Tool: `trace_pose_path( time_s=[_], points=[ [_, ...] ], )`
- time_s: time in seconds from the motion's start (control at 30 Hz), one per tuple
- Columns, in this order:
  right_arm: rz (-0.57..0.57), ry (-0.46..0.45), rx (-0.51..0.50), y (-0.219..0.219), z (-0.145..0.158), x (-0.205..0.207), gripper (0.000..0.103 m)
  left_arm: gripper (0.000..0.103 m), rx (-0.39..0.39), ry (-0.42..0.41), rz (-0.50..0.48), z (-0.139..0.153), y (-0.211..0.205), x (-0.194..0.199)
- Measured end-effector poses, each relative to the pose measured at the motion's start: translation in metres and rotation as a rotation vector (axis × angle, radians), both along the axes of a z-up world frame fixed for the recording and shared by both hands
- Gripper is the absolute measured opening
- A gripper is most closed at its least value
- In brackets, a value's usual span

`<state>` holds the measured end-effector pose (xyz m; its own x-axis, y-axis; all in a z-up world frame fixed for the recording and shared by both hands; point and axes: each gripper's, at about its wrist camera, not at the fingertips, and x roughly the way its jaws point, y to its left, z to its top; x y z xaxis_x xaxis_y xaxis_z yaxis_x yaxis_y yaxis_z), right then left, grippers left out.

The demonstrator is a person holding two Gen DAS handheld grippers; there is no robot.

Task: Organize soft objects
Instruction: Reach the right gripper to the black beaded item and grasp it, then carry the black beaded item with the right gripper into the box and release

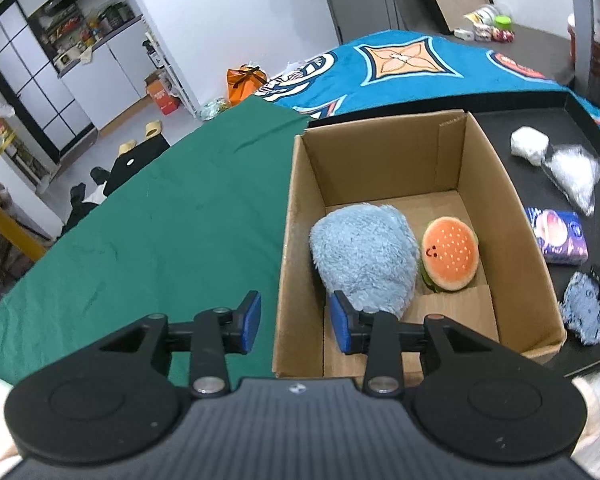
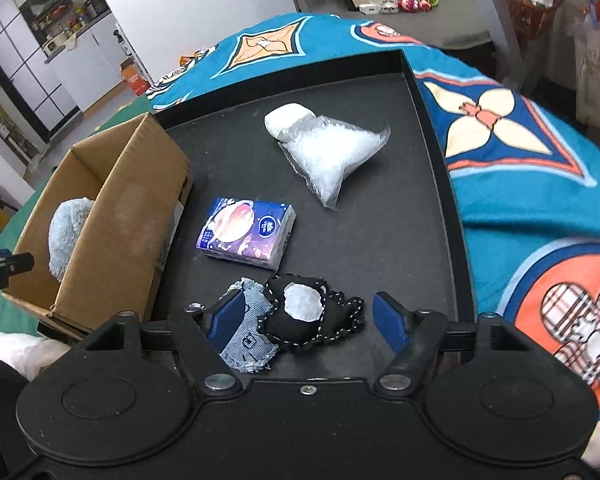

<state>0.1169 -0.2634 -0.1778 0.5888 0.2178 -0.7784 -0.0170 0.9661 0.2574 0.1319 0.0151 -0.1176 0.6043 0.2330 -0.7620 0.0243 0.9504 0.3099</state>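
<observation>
I take the cardboard box [image 1: 496, 216] as my landmark, and it already holds the fluffy blue plush [image 1: 362, 262] with the burger plush [image 1: 451, 254] just beside it. To the right of the box lies the black tray [image 2: 432, 184], where the rest waits: a clear plastic bag of white stuffing [image 2: 332, 152] farthest from me, a tissue pack [image 2: 246, 232] near the box wall, and nearest to me a black stitched pouch [image 2: 312, 320] lying partly on a denim scrap [image 2: 248, 344].

My left gripper [image 1: 296, 322] hangs over the box's near left corner, jaws apart and empty, the wall between them.

My right gripper [image 2: 308, 322] has its jaws spread either side of the pouch, not pressing it.

I judge this the pickup step: I should squeeze on the pouch alone, lift, and carry it left into the box.
</observation>
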Motion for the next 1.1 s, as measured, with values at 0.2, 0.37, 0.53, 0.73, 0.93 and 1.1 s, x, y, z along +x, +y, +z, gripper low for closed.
trace_pose_path(
  time_s=[0.2, 0.37, 0.53, 0.73, 0.93, 1.1],
  points=[
    [-0.029, 0.035, 0.008, 0.002, -0.017, 0.004, 0.07, 0.037, 0.032, 0.036, -0.007, -0.005, -0.003, 0.004],
    [-0.047, 0.052, -0.027, 0.007, -0.029, 0.005, 0.057, 0.037, 0.055, 0.047, -0.007, -0.006, -0.006, 0.004],
    [-0.08, 0.065, -0.067, 0.003, -0.03, 0.006, 0.029, 0.037, 0.061, 0.045, 0.0, -0.005, -0.007, 0.004],
    [-0.084, 0.054, -0.048, 0.0, -0.028, 0.005, 0.012, 0.037, 0.059, 0.041, 0.005, -0.005, -0.007, 0.004],
    [-0.067, -0.012, -0.024, 0.001, -0.016, -0.001, 0.01, 0.037, 0.047, 0.034, 0.01, -0.003, -0.006, 0.004],
    [-0.05, -0.032, -0.029, 0.005, -0.005, -0.002, 0.01, 0.037, 0.026, 0.032, 0.016, -0.002, -0.003, 0.003]
  ],
)
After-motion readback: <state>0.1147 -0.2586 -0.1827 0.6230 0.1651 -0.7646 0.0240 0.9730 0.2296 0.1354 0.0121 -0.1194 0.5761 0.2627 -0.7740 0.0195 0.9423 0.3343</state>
